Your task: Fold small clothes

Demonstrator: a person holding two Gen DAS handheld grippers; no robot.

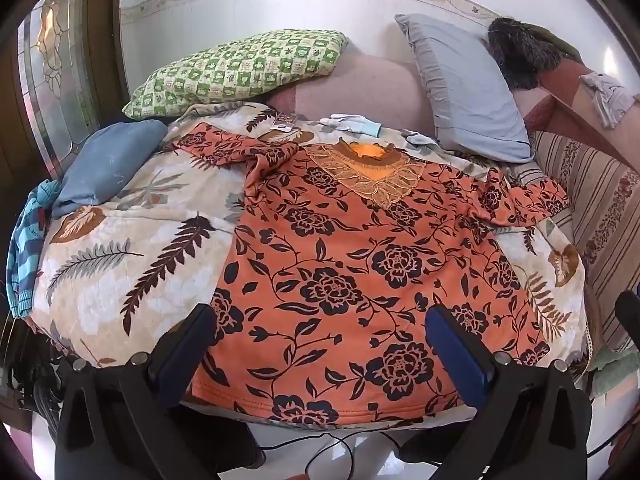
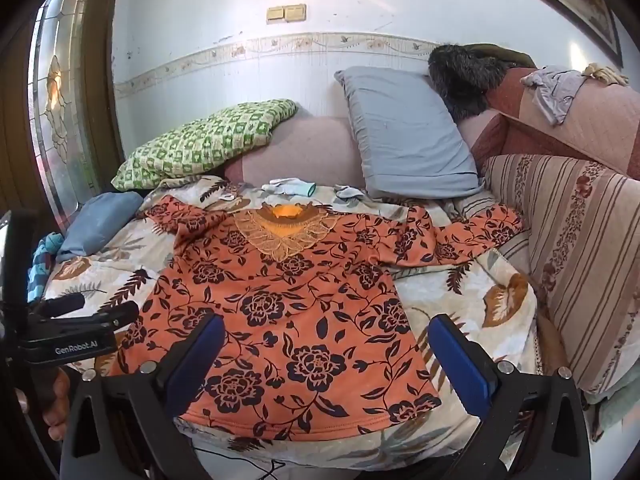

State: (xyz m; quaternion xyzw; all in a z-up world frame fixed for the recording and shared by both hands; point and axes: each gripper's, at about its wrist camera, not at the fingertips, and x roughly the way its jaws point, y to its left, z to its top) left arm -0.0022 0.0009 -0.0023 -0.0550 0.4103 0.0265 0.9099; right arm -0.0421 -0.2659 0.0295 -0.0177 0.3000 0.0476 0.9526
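Orange flowered shirt (image 1: pixel 360 264): soft matt knit cloth, lace trim at the collar, lying ahead of the left claw (image 1: pixel 320 344). Blanket (image 1: pixel 120 248) beneath: plush, fleecy cloth. Grey pillow (image 2: pixel 408 136) far beyond the right claw (image 2: pixel 326 354): smooth matt cotton. Claw fingers (image 2: pixel 464 364): matt black plastic with blue rubbery pads. Wall (image 2: pixel 240 68): glossy tile.

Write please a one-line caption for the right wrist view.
Open right gripper hovers over the orange floral top spread flat on a leaf-print blanket.
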